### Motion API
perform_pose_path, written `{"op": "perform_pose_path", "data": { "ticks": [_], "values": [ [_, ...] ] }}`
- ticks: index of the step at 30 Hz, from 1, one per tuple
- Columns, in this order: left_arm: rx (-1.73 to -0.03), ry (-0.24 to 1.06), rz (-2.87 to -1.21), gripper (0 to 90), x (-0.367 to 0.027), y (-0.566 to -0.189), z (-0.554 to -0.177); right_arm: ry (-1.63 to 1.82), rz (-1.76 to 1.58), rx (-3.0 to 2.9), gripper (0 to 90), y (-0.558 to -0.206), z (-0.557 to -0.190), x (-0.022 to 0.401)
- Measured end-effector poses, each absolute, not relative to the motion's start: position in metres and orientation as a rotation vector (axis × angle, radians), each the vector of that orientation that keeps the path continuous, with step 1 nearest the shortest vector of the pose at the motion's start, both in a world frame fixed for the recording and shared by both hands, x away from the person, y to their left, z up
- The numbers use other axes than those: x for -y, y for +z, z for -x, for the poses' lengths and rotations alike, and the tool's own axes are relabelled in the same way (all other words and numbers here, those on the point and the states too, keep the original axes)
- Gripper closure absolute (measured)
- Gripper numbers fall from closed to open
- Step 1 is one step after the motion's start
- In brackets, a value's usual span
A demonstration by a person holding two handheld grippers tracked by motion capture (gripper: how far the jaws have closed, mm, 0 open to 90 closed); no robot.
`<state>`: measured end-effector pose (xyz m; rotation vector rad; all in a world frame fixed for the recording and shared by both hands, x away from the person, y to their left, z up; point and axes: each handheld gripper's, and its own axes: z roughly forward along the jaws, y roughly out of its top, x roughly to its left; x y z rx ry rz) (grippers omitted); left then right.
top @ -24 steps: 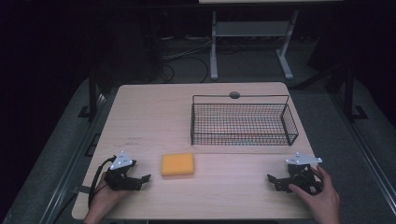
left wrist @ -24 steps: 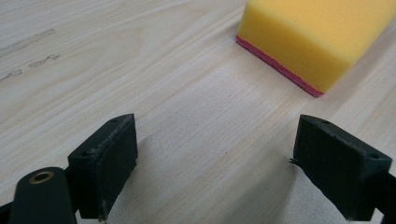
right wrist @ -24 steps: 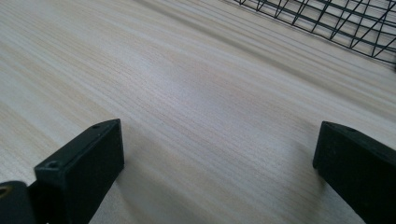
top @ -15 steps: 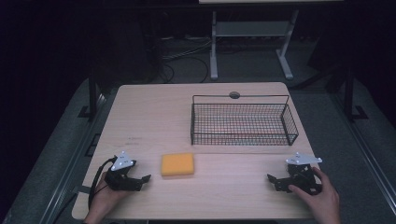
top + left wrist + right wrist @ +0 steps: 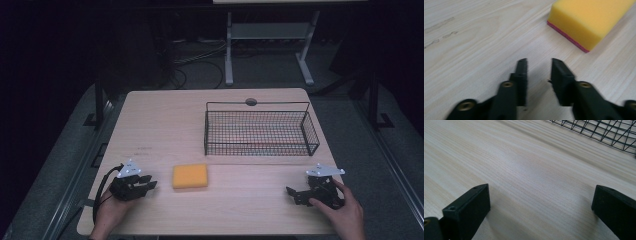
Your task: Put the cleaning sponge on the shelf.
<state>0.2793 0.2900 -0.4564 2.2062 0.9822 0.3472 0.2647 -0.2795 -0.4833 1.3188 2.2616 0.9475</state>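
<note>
The black wire basket (image 5: 260, 128) has nothing inside. Near it lies the yellow sponge (image 5: 190, 176), partly cut off in my left gripper view. My left claw (image 5: 150, 185) is a little open, my right claw (image 5: 292, 194) wide; both hold nothing.

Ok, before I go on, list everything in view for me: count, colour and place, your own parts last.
sponge: one, yellow with a red underside, near edge of the table, left of centre
wire basket: one, black, far right part of the table, nothing in it
table: one, light wood, with a round grey port at its far edge
stand: one, white, on the floor beyond the table
left tongs: one, black, jaws slightly apart with nothing between them, just left of the sponge
right tongs: one, black, jaws wide apart, near right corner
hands: two, at the near edge
</note>
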Motion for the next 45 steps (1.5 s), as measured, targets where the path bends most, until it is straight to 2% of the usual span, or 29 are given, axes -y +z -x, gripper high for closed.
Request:
{"op": "perform_pose_path", "data": {
  "ticks": [2,5,37,45],
  "values": [
    [-0.977,0.331,-2.212,79.3,-0.287,-0.454,-0.281,0.947,-1.319,-2.262,1.3,-0.483,-0.265,0.280],
    [-0.970,0.282,-2.219,89.4,-0.284,-0.449,-0.287,0.948,-1.319,-2.262,1.3,-0.483,-0.265,0.280],
    [-0.930,0.267,-2.233,89.6,-0.263,-0.428,-0.335,0.947,-1.319,-2.262,1.3,-0.483,-0.265,0.280],
    [-0.889,0.268,-2.263,89.6,-0.246,-0.430,-0.352,0.948,-1.320,-2.262,1.3,-0.483,-0.265,0.279]
  ]
}}
